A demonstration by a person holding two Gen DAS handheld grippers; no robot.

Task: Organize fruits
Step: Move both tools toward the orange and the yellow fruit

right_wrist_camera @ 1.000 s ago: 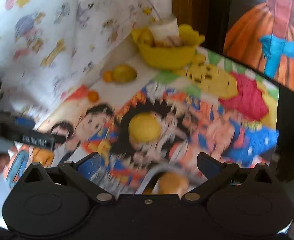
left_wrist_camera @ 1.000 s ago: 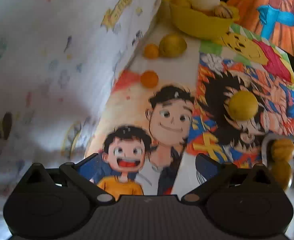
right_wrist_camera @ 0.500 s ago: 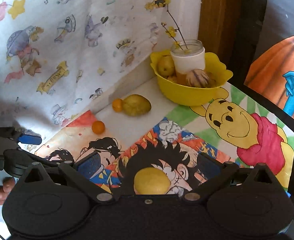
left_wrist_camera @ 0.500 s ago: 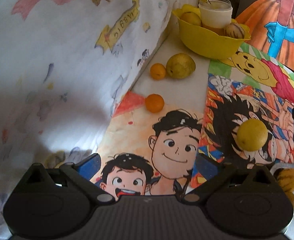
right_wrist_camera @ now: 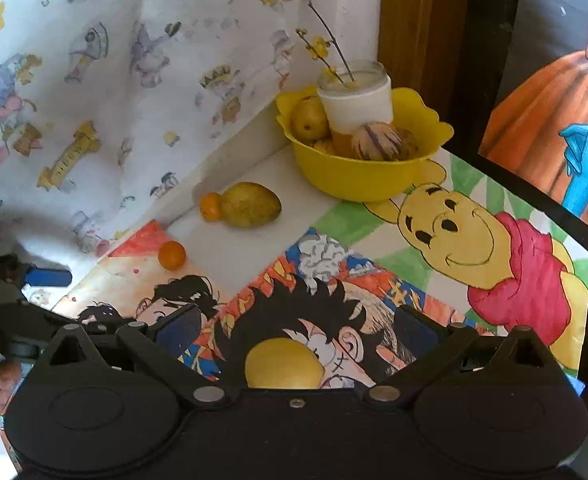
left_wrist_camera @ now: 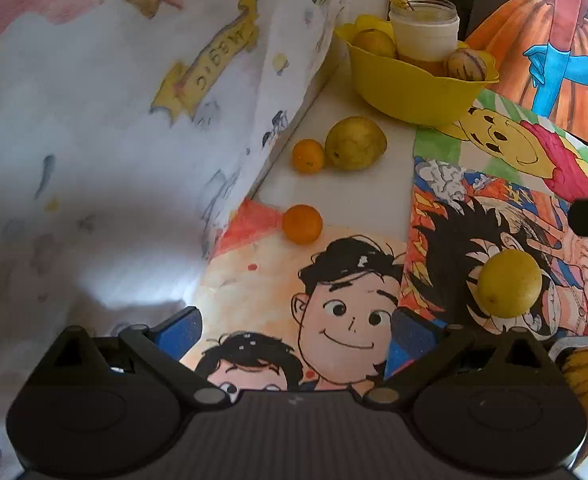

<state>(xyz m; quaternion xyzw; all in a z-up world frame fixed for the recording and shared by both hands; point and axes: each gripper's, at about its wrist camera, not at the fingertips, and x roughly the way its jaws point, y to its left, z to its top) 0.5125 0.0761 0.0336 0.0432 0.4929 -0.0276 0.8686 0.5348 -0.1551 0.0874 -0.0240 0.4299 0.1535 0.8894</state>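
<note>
Yellow lemon (right_wrist_camera: 283, 363) loose on the cartoon-print table cover (right_wrist_camera: 474, 248), low centre of the right wrist view, just ahead of the right gripper (right_wrist_camera: 291, 330).

Jaws of both grippers wide, holding nothing; left gripper (left_wrist_camera: 294, 334) low centre of its view, lemon at its right. Further loose fruit upper centre: two small oranges (left_wrist_camera: 302, 224), yellow-green mango (left_wrist_camera: 356, 143), by the yellow bowl (left_wrist_camera: 410, 88). Step judged: approach to pick. Next: right jaws straddle the lemon and close.
</note>
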